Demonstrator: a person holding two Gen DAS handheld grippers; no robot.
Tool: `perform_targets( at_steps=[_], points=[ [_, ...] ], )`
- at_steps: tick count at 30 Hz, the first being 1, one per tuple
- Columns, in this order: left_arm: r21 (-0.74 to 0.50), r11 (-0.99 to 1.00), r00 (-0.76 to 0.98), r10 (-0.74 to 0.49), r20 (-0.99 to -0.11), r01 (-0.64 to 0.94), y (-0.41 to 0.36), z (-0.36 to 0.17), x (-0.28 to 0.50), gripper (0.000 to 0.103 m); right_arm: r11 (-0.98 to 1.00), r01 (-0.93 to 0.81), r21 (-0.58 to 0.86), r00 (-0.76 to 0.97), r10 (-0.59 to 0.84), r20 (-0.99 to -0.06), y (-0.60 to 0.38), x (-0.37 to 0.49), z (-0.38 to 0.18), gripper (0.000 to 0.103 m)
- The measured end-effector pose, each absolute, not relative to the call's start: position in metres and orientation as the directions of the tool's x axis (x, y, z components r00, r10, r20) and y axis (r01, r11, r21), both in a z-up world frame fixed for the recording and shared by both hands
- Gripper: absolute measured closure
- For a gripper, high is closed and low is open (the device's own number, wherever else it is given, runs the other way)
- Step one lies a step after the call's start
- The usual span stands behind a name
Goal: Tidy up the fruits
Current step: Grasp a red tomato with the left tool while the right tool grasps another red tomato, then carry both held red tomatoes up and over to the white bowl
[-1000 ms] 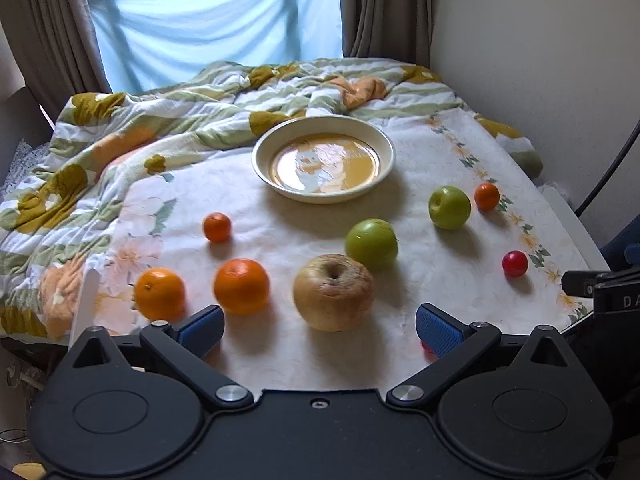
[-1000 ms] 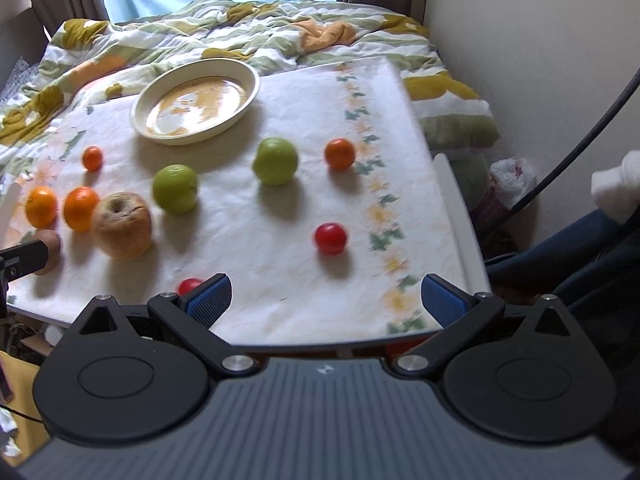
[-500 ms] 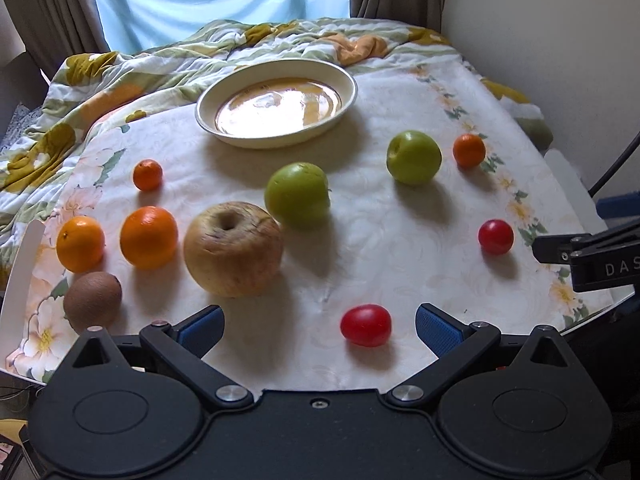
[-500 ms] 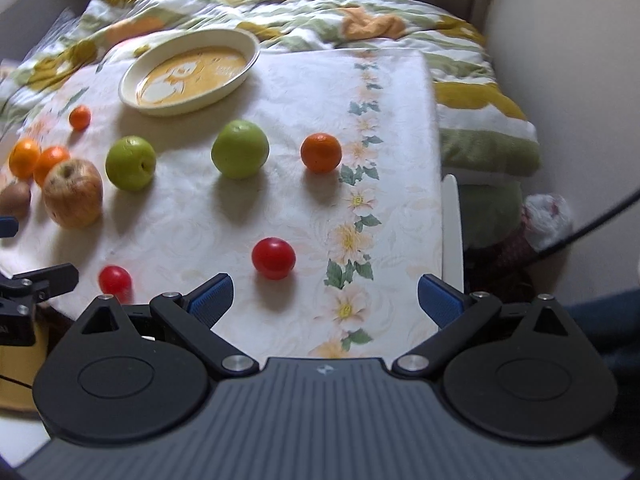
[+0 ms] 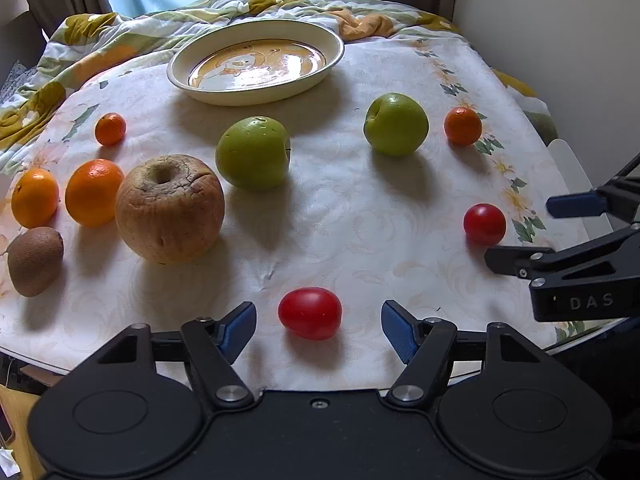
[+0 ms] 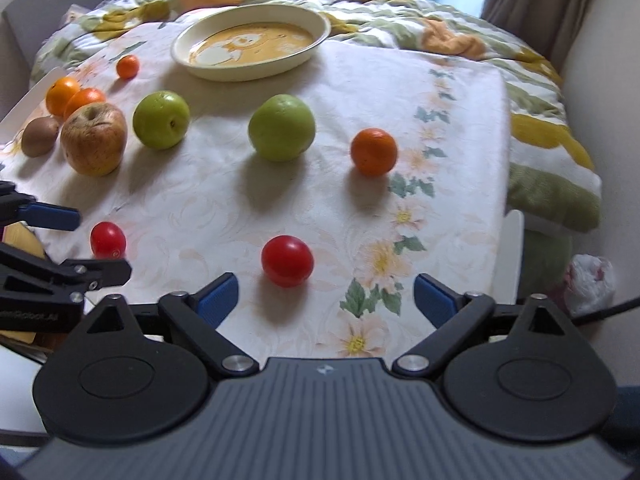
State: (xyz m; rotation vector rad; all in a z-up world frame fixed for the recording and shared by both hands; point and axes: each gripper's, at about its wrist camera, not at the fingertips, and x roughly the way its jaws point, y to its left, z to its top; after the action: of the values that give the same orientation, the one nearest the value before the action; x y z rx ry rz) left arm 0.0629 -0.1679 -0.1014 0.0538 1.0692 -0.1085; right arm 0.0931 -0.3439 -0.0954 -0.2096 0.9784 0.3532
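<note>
Your left hand-held gripper (image 5: 319, 328), jaws just narrowed, brackets the near tomato (image 5: 310, 313) untouched; your right hand-held gripper (image 6: 326, 300) gapes before another tomato (image 6: 287, 260). Apples (image 5: 253, 152), oranges (image 5: 94, 193), plate (image 5: 256, 62) lie beyond, unobstructing.

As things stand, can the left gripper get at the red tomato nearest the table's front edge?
Probably yes. The red tomato lies between the left gripper's blue fingers, which have just been closing but do not yet touch it. Nothing lies between them, and the right gripper is off to the side.
</note>
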Motion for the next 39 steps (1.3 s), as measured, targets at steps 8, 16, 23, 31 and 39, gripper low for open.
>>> perform_targets(
  at_steps=[8, 16, 23, 31, 39],
  points=[
    [-0.02, 0.995, 0.481, -0.066, -0.874, 0.099, -0.163, -0.104, 0.06, 0.064, 0.904, -0.427, 0.022, 0.469, 0.242, -0.849, -0.339, 0.097, -0.107, 0.018],
    [-0.042, 0.994, 0.489, -0.085, -0.868, 0.099, -0.156, -0.104, 0.056, 0.064, 0.894, -0.447, 0.026, 0.466, 0.257, -0.847, -0.332, 0.1, -0.111, 0.027],
    [-0.055, 0.993, 0.494, -0.099, -0.864, 0.103, -0.151, -0.104, 0.056, 0.064, 0.886, -0.463, 0.018, 0.47, 0.264, -0.842, -0.321, 0.104, -0.112, 0.056],
    [-0.057, 0.994, 0.519, -0.1, -0.849, 0.097, -0.147, -0.092, 0.054, 0.064, 0.889, -0.458, 0.016, 0.492, 0.269, -0.828, -0.316, 0.104, -0.099, 0.057],
    [-0.035, 0.996, 0.584, -0.076, -0.808, 0.082, -0.141, -0.058, 0.052, 0.064, 0.879, -0.477, 0.022, 0.512, 0.298, -0.806, -0.31, 0.1, -0.074, 0.057]
  ],
)
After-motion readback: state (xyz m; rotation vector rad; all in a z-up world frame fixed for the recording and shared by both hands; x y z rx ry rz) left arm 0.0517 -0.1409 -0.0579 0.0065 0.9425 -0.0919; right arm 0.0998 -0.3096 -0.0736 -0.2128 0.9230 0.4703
